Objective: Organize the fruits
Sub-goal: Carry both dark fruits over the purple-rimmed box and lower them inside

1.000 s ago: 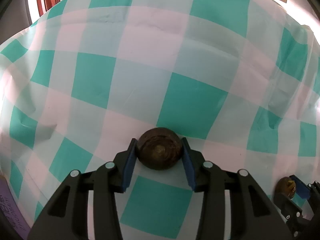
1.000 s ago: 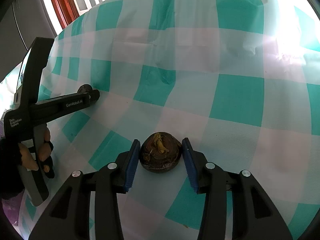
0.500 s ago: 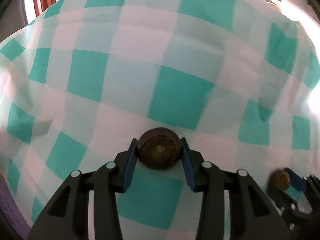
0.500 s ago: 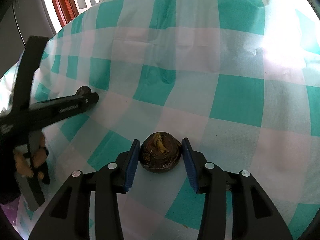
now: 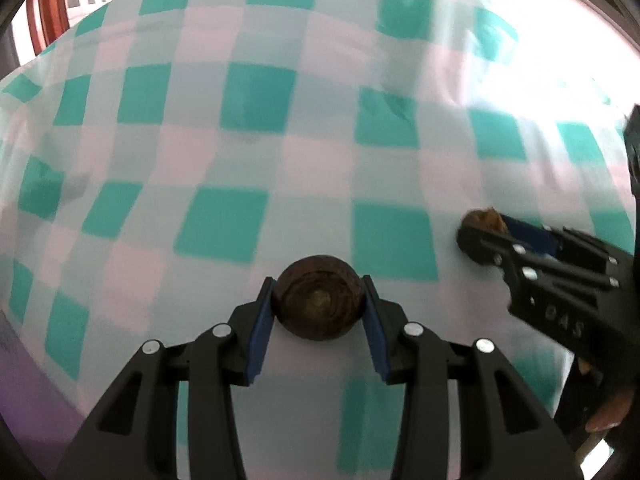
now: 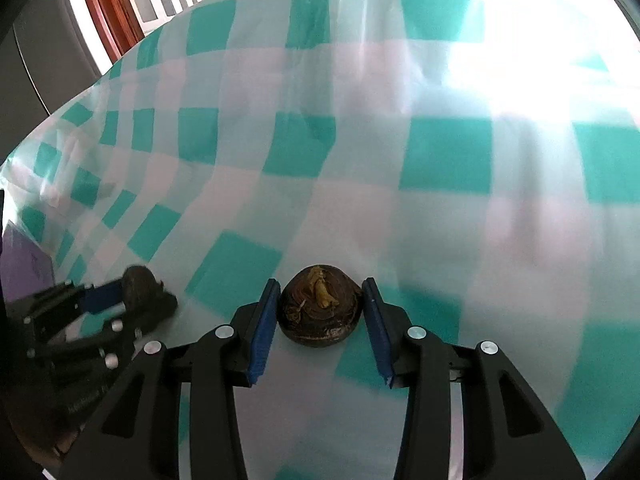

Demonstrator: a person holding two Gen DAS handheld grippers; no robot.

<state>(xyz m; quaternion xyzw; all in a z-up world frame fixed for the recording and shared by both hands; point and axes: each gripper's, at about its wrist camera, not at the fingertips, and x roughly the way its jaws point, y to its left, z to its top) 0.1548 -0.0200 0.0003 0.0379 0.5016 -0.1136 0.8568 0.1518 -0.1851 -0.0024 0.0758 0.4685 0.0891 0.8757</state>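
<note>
A dark brown round fruit (image 5: 318,306) with ringed skin sits between the blue pads of my left gripper (image 5: 317,280), which is shut on it above the teal and white checked cloth (image 5: 224,224). My right gripper (image 6: 320,284) is shut on a second brown fruit (image 6: 320,312) that has a yellowish dried sprout on top. In the left wrist view the right gripper (image 5: 472,236) comes in from the right with its fruit (image 5: 482,220). In the right wrist view the left gripper (image 6: 136,300) shows blurred at the lower left with its fruit (image 6: 138,282).
The checked cloth (image 6: 444,152) covers the whole table and is creased at the back. A purple object (image 6: 24,264) lies at the left edge. A person's fingers (image 5: 608,416) hold the right gripper's handle. A wooden door frame (image 6: 108,8) stands beyond the far left.
My left gripper has swung with its fruit toward the right gripper, so the two now sit close side by side. The right gripper has shifted a little, still holding its fruit.
</note>
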